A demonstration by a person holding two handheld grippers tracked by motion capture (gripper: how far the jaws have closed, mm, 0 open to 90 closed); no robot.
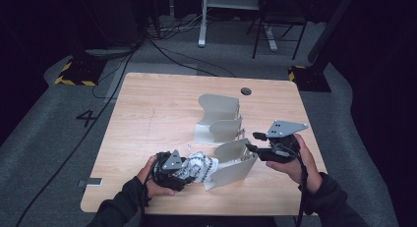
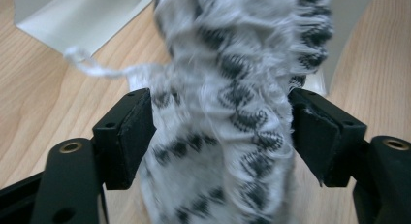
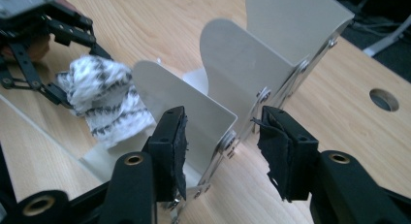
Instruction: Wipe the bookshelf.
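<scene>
A black-and-white patterned knit cloth [image 1: 200, 164] lies bunched on the table against the nearest plate of a grey metal rack [image 1: 221, 120]. My left gripper [image 1: 194, 165] stands around the cloth [image 2: 228, 112], its pads at either side and the jaws apart. In the right gripper view the cloth [image 3: 104, 98] sits left of the nearest curved plate [image 3: 174, 103], with the left gripper [image 3: 72, 71] behind it. My right gripper [image 3: 220, 146] is open, straddling the bolted end of the rack [image 3: 261, 49] without pressing on it. It hovers at the rack's right side [image 1: 252, 141].
The wooden table [image 1: 157, 104] has a round cable hole [image 1: 246, 91] near its far edge. The rack's plates stand in a row up the middle. A small grey tag [image 1: 90, 182] lies at the front left corner. Cables and chair legs are on the floor beyond.
</scene>
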